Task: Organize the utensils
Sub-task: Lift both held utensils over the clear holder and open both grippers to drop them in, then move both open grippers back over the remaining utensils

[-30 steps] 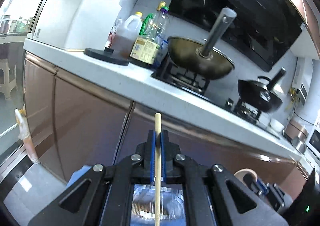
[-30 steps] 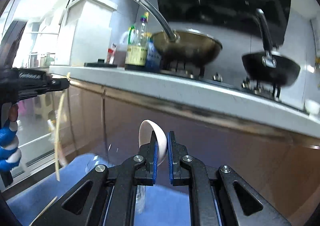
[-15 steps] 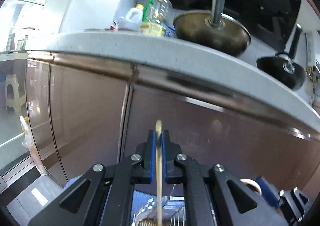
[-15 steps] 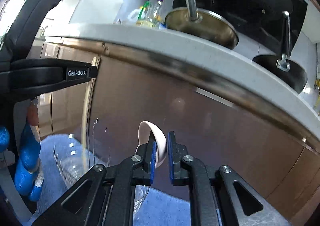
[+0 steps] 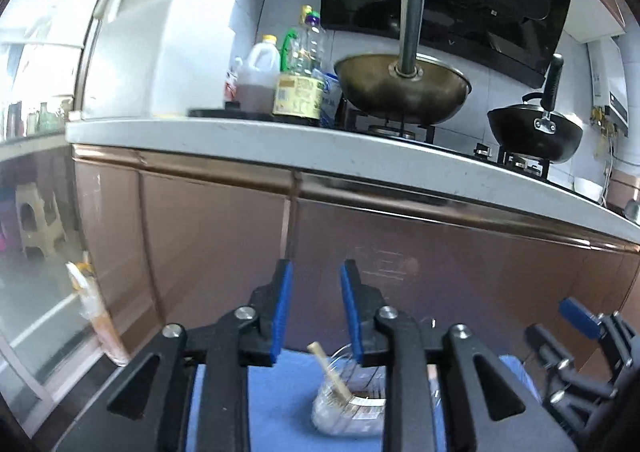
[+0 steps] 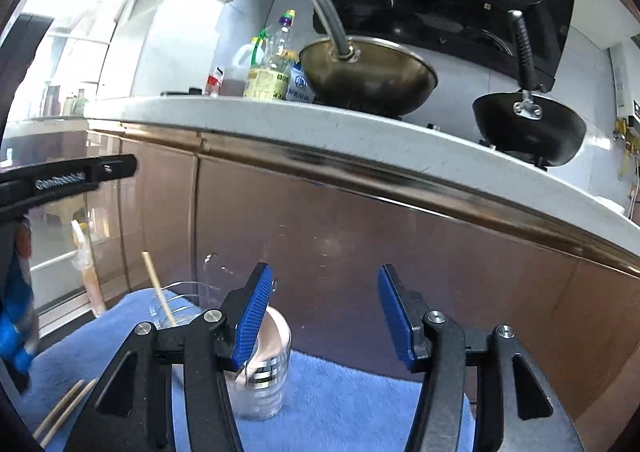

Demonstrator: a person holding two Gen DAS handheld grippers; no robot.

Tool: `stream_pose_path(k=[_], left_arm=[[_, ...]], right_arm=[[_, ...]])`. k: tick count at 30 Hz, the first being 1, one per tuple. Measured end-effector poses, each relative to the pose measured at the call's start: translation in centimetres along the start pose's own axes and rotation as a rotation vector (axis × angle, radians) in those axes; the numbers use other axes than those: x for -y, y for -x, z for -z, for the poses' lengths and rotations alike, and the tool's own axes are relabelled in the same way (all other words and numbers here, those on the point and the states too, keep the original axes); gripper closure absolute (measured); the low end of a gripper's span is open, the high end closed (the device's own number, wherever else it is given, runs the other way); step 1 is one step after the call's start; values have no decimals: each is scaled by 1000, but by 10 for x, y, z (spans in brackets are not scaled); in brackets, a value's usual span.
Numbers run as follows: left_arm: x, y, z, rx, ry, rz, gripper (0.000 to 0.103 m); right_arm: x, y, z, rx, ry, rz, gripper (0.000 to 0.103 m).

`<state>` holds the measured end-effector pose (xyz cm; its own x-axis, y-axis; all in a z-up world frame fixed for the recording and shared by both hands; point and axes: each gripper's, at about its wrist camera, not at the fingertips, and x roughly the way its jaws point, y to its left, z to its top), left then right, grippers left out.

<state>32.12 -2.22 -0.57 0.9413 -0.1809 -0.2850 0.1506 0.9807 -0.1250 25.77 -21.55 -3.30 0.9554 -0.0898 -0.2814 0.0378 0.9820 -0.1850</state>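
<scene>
My left gripper [image 5: 314, 310] is open and empty above a clear glass jar [image 5: 352, 410] that holds a wooden chopstick [image 5: 330, 372] leaning to the left. My right gripper [image 6: 324, 312] is open and empty above a second glass jar [image 6: 264, 380] with a white spoon [image 6: 274, 340] standing in it. In the right wrist view the chopstick [image 6: 158, 288] leans in the first jar [image 6: 176, 304] at the left. The left gripper's arm [image 6: 68, 179] shows at the left edge there. Both jars stand on a blue cloth [image 6: 340, 408].
Loose chopsticks [image 6: 64, 408] lie on the blue cloth at the lower left. Brown cabinet doors [image 5: 400, 252] rise just behind the jars under a grey counter [image 5: 320, 147]. A wok [image 5: 402, 85], a black pan [image 5: 534, 131] and oil bottles [image 5: 298, 79] stand on it.
Both grippers opened. The left let the chopstick go into its jar; the right let the white spoon go into the other jar.
</scene>
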Motion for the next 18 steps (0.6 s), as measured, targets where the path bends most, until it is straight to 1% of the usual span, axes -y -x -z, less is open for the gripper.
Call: stream_pose_path(k=[2,4,6,9,12,14,18], left_arm=[[-11,23,-5,-21,-6,-18,76],[-22,41,-8,-62,-17,-30,76],[-36,58,-9,-130,-27,-46,76],[-54,77,-4,-208,-24,-63,76],[-69,91,9,-297,-17,-45,76],[-75,95,23,-373,-14,-13,76],[-80,87,60,-551,15,84,76]], right_arm=[[8,21,-3,-22,-16,-10,50],[16,43,-4,-45,-30,-17,50],[23,66,-2,-61,-38,-22,50],[31,95,2,-82,-33,-20,50],[39,119,11,-124,-41,-41,53],[43,125,18,-161,-50,-59,56],[50,129,39,-247,-73,-90,60]])
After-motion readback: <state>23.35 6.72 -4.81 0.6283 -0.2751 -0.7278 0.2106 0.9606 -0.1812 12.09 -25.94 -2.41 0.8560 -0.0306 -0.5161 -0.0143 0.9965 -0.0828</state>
